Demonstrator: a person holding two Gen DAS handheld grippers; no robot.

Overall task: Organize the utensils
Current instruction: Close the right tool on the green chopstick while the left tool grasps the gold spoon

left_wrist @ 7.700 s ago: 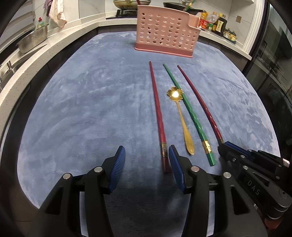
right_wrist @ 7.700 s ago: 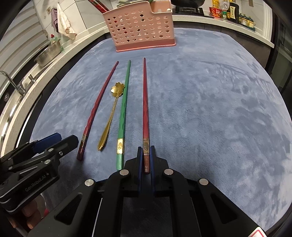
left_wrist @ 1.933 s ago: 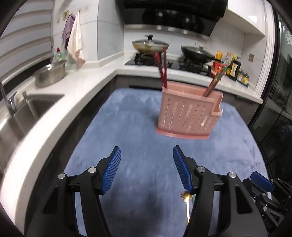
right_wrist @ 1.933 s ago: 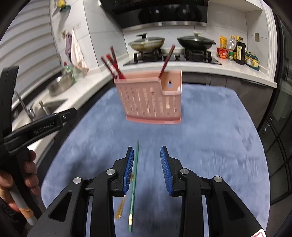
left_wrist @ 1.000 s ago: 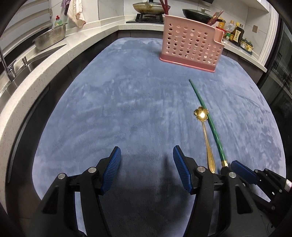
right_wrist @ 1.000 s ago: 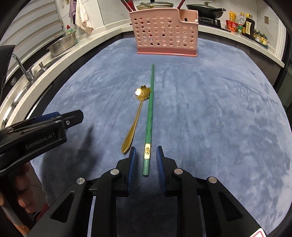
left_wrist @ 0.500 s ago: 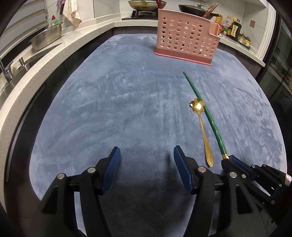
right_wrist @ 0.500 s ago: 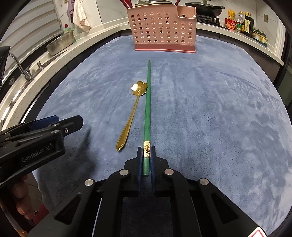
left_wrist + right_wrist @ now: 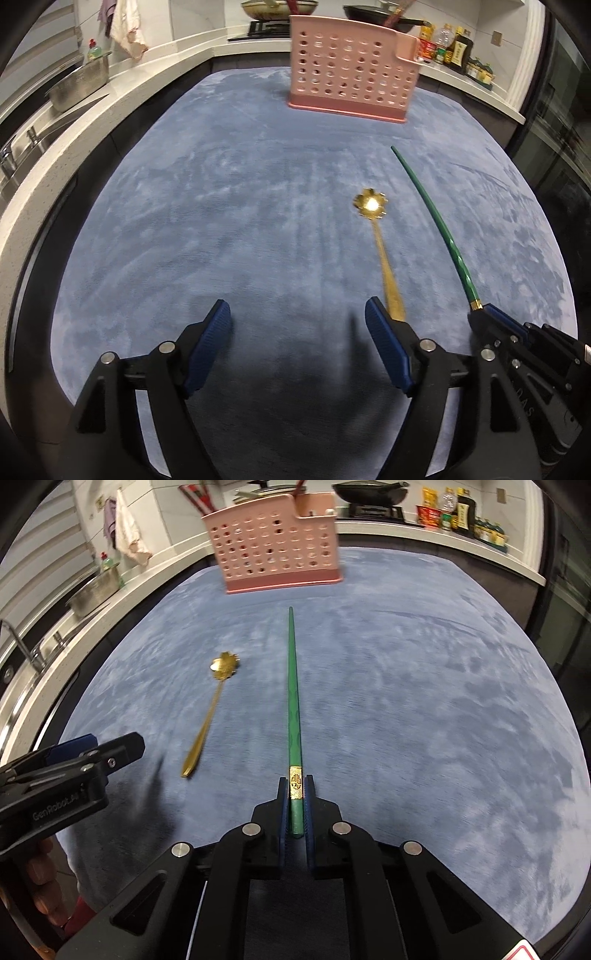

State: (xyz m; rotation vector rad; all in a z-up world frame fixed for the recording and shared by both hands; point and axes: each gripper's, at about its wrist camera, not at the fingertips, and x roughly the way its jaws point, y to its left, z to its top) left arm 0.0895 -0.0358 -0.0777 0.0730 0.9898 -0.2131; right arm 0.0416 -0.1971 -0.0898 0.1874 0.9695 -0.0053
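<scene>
My right gripper [image 9: 296, 786] is shut on the gold-banded end of a green chopstick [image 9: 293, 698], which points toward the pink perforated utensil basket [image 9: 275, 550] and looks lifted off the blue mat. The chopstick also shows in the left wrist view [image 9: 432, 214], held by the right gripper [image 9: 484, 314]. A gold spoon with a flower-shaped bowl [image 9: 380, 247] lies on the mat; it also shows in the right wrist view [image 9: 212, 716]. My left gripper [image 9: 297, 321] is open and empty, with its right finger next to the spoon's handle end. Red chopsticks stand in the basket [image 9: 351, 66].
The blue mat [image 9: 221, 221] covers the table. A white counter with a steel bowl [image 9: 79, 86] and a sink runs along the left. Sauce bottles [image 9: 450, 48] and pans on a stove stand behind the basket.
My right gripper has closed on the green chopstick and raised it, swinging its tip away from the spoon. My left gripper has moved right toward the spoon's handle.
</scene>
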